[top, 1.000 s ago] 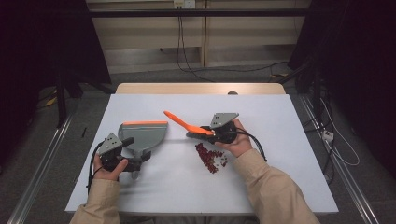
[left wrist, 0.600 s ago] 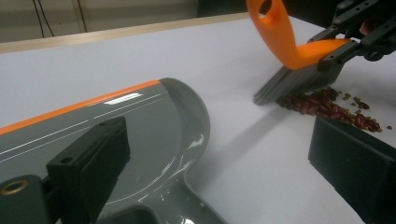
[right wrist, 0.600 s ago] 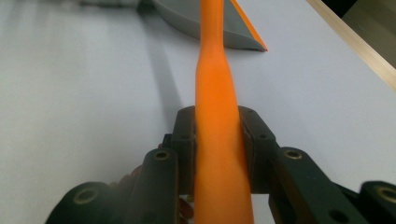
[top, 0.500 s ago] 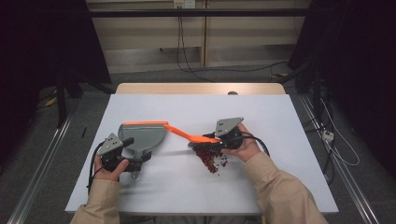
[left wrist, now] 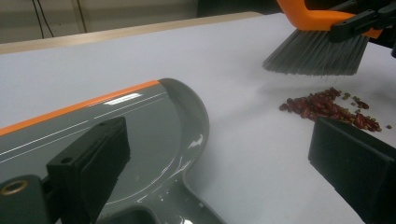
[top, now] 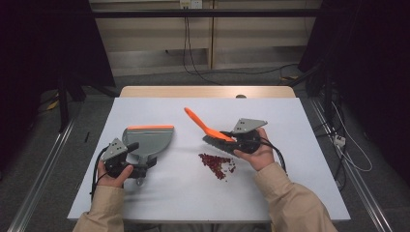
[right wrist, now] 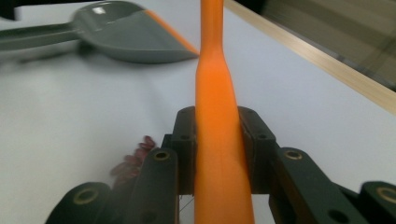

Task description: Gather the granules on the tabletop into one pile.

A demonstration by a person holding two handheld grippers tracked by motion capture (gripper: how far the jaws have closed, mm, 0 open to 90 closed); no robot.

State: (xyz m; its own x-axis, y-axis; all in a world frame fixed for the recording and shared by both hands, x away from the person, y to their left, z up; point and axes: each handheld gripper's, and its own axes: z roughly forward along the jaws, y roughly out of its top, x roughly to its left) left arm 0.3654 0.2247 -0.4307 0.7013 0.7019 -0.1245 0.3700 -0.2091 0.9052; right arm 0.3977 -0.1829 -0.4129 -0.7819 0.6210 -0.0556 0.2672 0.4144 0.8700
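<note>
Right gripper [top: 231,140] jaws are clamping the brush [top: 209,131] above the beans [top: 217,165]; left gripper [top: 140,169] jaws are gripping the dustpan [top: 147,140] handle.

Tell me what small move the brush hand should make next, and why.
Probably lower the brush to the table just beyond the red beans and sweep toward the dustpan. The right claw grips its orange handle, the bristles hang above the pile, and the pan lies apart at the left.
</note>
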